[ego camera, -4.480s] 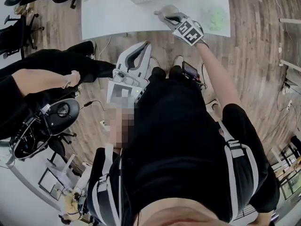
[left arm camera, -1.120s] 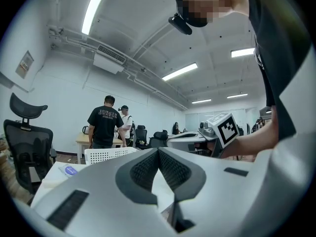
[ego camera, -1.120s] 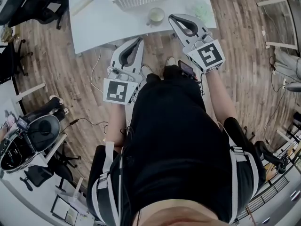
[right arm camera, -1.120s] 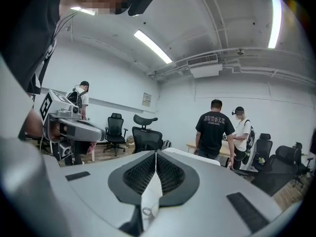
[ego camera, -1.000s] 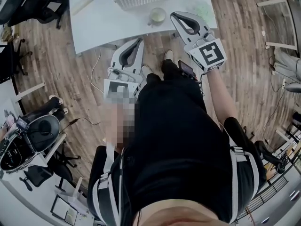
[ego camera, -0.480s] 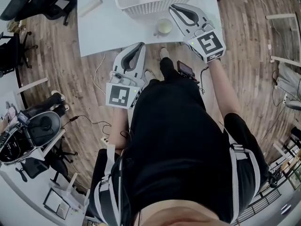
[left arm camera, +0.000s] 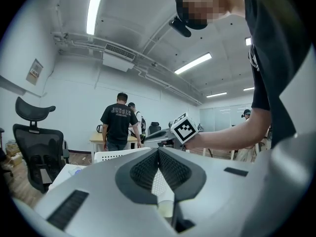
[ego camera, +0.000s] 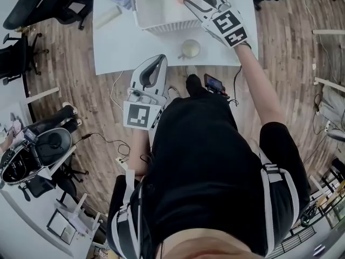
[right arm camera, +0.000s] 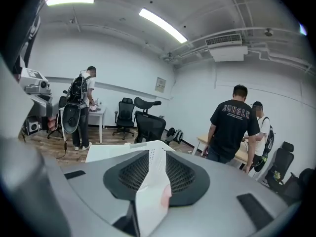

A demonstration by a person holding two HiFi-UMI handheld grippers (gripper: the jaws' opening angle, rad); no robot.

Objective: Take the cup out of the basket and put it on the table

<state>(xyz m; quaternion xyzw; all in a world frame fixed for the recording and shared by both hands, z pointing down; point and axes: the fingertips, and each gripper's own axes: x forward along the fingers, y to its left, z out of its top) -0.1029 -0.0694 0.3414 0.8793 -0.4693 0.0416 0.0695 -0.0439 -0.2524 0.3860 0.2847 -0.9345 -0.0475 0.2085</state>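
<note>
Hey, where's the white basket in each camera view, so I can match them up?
Head view: white basket at top centre, standing on the white table.
Left gripper view: basket a low perforated strip, left of centre.
Right gripper view: basket close up, low at centre.
Shared landmark: the white table, low left in both gripper views.
</note>
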